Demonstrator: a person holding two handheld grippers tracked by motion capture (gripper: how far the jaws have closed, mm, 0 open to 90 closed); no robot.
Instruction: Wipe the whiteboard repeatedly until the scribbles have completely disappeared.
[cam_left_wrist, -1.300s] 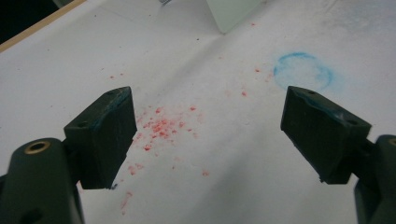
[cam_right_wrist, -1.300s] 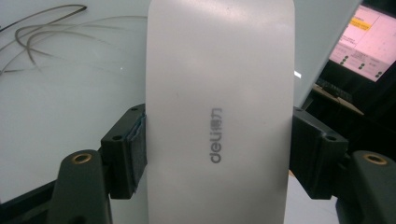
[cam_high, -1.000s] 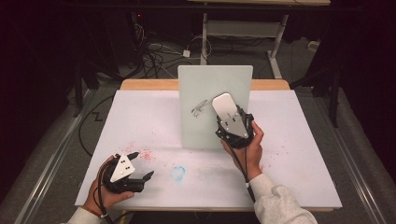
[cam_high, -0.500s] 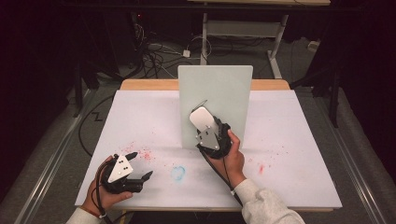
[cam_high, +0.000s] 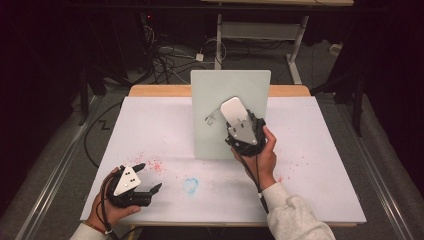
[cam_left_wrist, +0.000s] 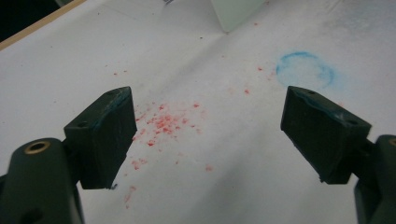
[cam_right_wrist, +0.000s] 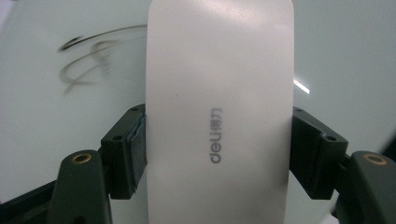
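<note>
**Eraser back up at the scribble on the board**

The right gripper (cam_high: 239, 121) has its jaws closed on the long sides of a white eraser (cam_right_wrist: 219, 112), a flat rounded block with "deli" printed on it. It holds the block with its broad face toward the upright whiteboard (cam_high: 210, 95), which stands at the middle of the table's far edge. That looks like a grip chosen for wiping: side clamping leaves the working face free to press flat. The eraser sits just right of the dark pen marks (cam_right_wrist: 88, 60), which are still on the board, so the wipe appears unfinished.

The left gripper (cam_high: 145, 177) rests near the table's (cam_high: 320, 150) near-left corner. Its jaws are spread wide with nothing between them, apparently parked out of the way above a scatter of red specks (cam_left_wrist: 163, 123), with a blue ring stain (cam_left_wrist: 306, 70) beyond.

Against half a second ago, the right hand is higher and farther right on the board, having swung back from its lower-left position. The left gripper hasn't budged.
</note>
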